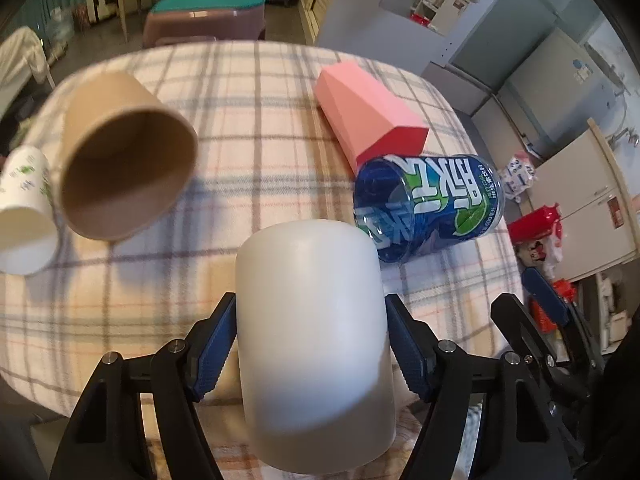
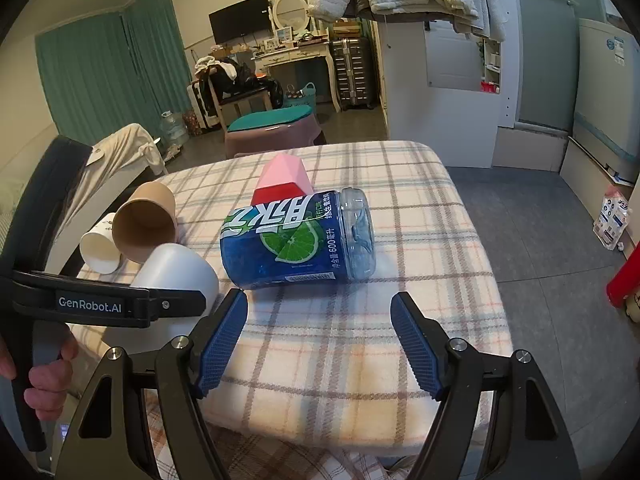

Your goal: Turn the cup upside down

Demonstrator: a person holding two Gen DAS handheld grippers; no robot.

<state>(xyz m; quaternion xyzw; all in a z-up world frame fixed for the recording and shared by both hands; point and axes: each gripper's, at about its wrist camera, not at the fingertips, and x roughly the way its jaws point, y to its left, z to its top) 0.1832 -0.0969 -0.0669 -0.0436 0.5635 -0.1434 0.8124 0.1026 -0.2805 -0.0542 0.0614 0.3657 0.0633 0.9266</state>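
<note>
My left gripper (image 1: 310, 340) is shut on a plain white cup (image 1: 312, 344), one blue pad on each side of its wall. The cup lies sideways, its closed base pointing away from the camera. It also shows in the right wrist view (image 2: 176, 270), held by the left gripper's black arm (image 2: 120, 304) just above the plaid tablecloth (image 2: 360, 320). My right gripper (image 2: 320, 340) is open and empty over the cloth's near part, right of the white cup.
A brown paper cup (image 1: 128, 164) and a printed white paper cup (image 1: 24, 216) lie on their sides at the left. A blue plastic cup with a lime label (image 1: 428, 208) and a pink faceted cup (image 1: 368, 116) lie on their sides at the right. The table's edge drops to the floor at the right.
</note>
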